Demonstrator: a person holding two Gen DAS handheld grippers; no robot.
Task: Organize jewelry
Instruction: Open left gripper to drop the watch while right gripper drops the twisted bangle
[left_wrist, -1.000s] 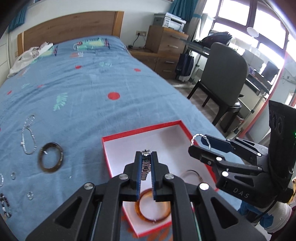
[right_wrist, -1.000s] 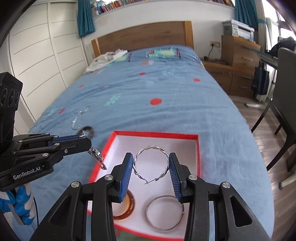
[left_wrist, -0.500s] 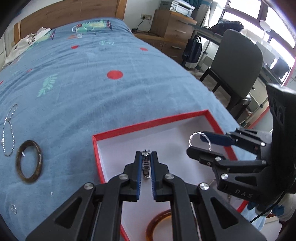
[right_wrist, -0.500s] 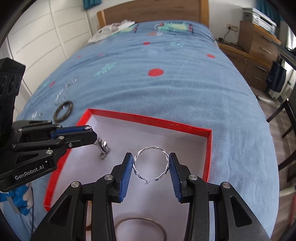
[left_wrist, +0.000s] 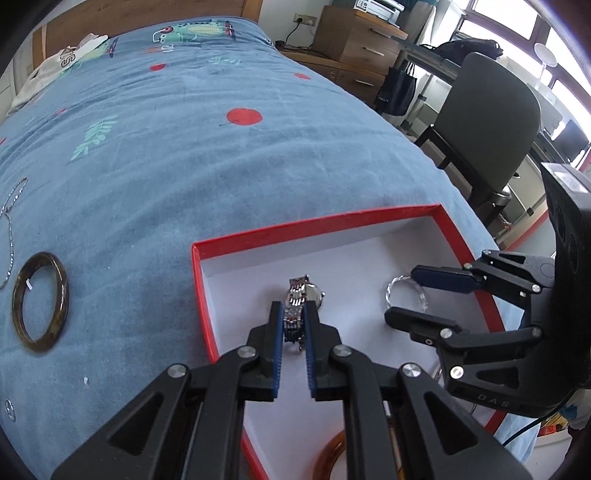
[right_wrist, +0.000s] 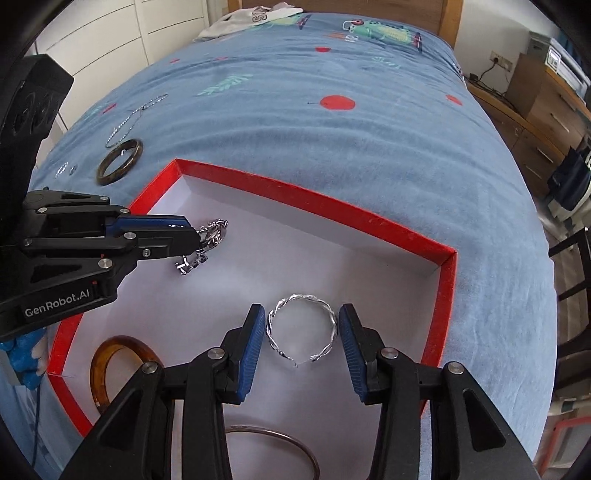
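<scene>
A red-rimmed white box (left_wrist: 314, 225) (right_wrist: 314, 199) lies on the blue bedspread. My left gripper (left_wrist: 294, 321) (right_wrist: 190, 236) is shut on a silver watch (left_wrist: 297, 306) (right_wrist: 207, 243), whose end touches the box floor. My right gripper (right_wrist: 301, 332) (left_wrist: 406, 295) is shut on a twisted silver hoop (right_wrist: 301, 332) (left_wrist: 404, 293), low over the box floor. An amber bangle (right_wrist: 110, 354) (left_wrist: 328, 458) and a thin silver bangle (right_wrist: 291, 443) lie in the box near me.
A dark bangle (left_wrist: 40, 299) (right_wrist: 120, 160), a silver chain (right_wrist: 135, 118) (left_wrist: 11, 218) and small rings (right_wrist: 64, 170) lie on the bed left of the box. A chair (left_wrist: 487, 122) and drawers (left_wrist: 354, 37) stand right of the bed.
Both grippers have lowered into the box with their pieces. The watch now touches the box floor, and the hoop sits close above it.
</scene>
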